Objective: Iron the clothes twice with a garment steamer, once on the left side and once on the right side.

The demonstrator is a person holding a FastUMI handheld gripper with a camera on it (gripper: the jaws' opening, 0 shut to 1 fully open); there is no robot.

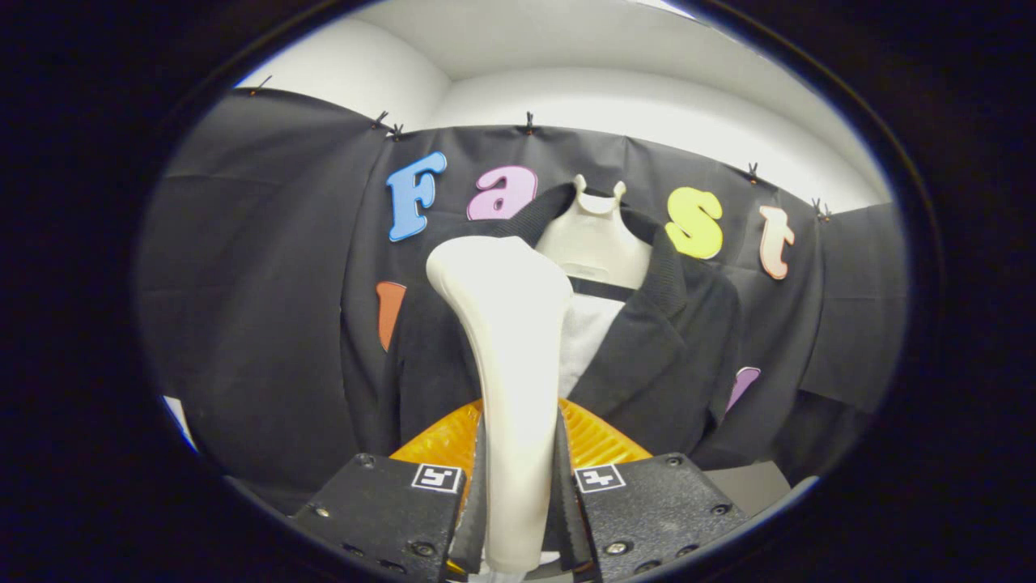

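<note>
A white garment steamer (511,356) stands upright between my fingers, its wide head (495,271) raised in front of the clothes. My gripper (518,494) is shut on its slim handle, both fingers (566,502) pressing its sides. Just beyond hangs a black jacket (647,356) over a light grey inner layer (584,332), on a white mannequin form (595,235). The steamer head sits over the jacket's left front, near the collar; whether it touches the cloth I cannot tell. The steamer hides the jacket's left lapel.
An orange ribbed part (595,437) shows low behind the steamer handle, just ahead of my fingers. Black cloth (259,283) covers the booth wall behind and to both sides of the jacket. A pale surface (753,486) lies at the lower right.
</note>
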